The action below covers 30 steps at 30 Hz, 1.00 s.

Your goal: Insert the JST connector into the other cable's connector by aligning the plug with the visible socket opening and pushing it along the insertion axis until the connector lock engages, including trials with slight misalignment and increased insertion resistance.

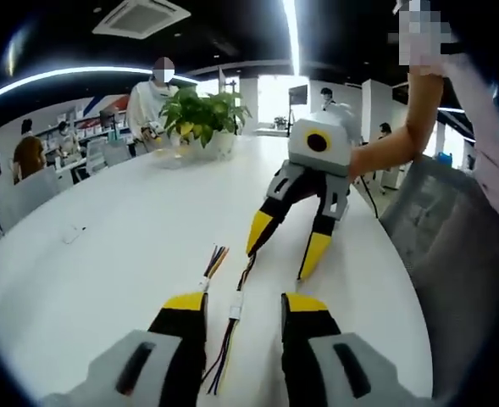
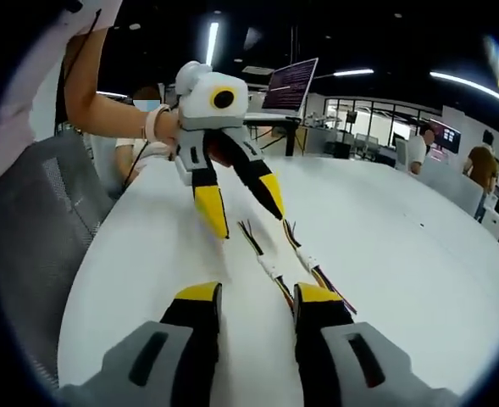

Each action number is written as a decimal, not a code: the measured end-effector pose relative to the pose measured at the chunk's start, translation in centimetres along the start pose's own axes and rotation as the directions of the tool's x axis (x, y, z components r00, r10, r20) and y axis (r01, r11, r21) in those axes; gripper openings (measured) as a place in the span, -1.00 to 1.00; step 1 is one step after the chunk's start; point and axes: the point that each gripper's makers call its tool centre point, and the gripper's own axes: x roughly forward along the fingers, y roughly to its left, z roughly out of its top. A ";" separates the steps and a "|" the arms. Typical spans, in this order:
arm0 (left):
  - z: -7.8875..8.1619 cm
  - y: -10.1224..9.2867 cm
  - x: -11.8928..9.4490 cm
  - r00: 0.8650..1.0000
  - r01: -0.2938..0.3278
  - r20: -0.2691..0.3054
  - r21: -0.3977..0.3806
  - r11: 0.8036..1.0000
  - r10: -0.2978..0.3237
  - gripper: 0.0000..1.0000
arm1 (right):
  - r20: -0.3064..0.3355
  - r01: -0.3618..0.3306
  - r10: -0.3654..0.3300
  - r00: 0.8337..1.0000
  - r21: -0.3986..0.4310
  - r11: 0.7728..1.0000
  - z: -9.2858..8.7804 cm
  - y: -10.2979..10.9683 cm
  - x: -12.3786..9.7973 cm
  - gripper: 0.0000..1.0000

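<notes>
Two thin multicolour cables lie side by side on the white table [image 1: 105, 254], apart from each other. In the left gripper view one cable's white JST connector [image 1: 236, 307] lies between the tips of my left gripper [image 1: 245, 303], which is open and holds nothing. The second cable [image 1: 214, 259] fans its wires just left of it. My right gripper [image 1: 285, 246] hovers open beyond them, tips pointing down. In the right gripper view the two white connectors [image 2: 268, 267] [image 2: 307, 259] lie ahead of my open right gripper [image 2: 257, 294], with the left gripper [image 2: 243, 212] open above their far ends.
A potted plant [image 1: 202, 119] stands at the table's far end. A grey mesh chair [image 1: 435, 220] [image 2: 29, 220] sits at the table's edge beside the person's arm. A laptop [image 2: 291, 85] stands on the far side. Several people are in the background.
</notes>
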 end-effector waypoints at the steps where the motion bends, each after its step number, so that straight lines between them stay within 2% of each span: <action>1: 0.1 0.2 -0.2 1.000 -0.016 0.000 -0.005 1.000 0.016 -0.38 | -0.001 0.008 -0.008 1.000 0.009 1.000 0.0 0.0 -0.2 -0.29; 5: -0.7 1.2 -0.7 0.996 -0.087 -0.024 -0.081 0.993 0.085 -0.08 | -0.020 0.050 -0.049 0.999 0.050 0.997 -0.4 -0.6 -0.7 -0.06; 9: -1.2 1.4 -1.1 0.993 -0.117 -0.028 -0.087 0.989 0.115 0.20 | -0.032 0.085 -0.082 0.996 0.087 0.993 -0.7 -1.0 -1.1 0.25; 12: -2.2 1.5 -1.3 0.987 -0.155 -0.070 -0.120 0.981 0.148 0.52 | -0.050 0.107 -0.102 0.994 0.101 0.989 -0.9 -1.2 -1.2 0.50; 15: -2.7 1.4 -1.5 0.982 -0.172 -0.104 -0.122 0.978 0.160 0.63 | -0.071 0.121 -0.113 0.991 0.110 0.987 -1.1 -1.3 -1.3 0.68; 19: -2.8 1.0 -1.9 0.979 -0.190 -0.106 -0.134 0.973 0.177 0.79 | -0.072 0.121 -0.112 0.991 0.143 0.982 -1.1 -1.2 -1.4 0.76; 21: -2.9 0.9 -2.0 0.975 -0.207 -0.106 -0.143 0.968 0.193 0.94 | -0.080 0.124 -0.112 0.990 0.165 0.979 -1.2 -1.1 -1.5 0.84; 25: -2.7 0.7 -2.5 0.974 -0.217 -0.099 -0.145 0.965 0.204 0.97 | -0.098 0.131 -0.115 0.989 0.177 0.976 -1.4 -0.9 -1.7 0.99; 30: -3.1 0.5 -3.1 0.966 -0.241 -0.128 -0.142 0.960 0.224 0.98 | -0.128 0.145 -0.122 0.984 0.186 0.972 -1.6 -0.6 -2.2 0.99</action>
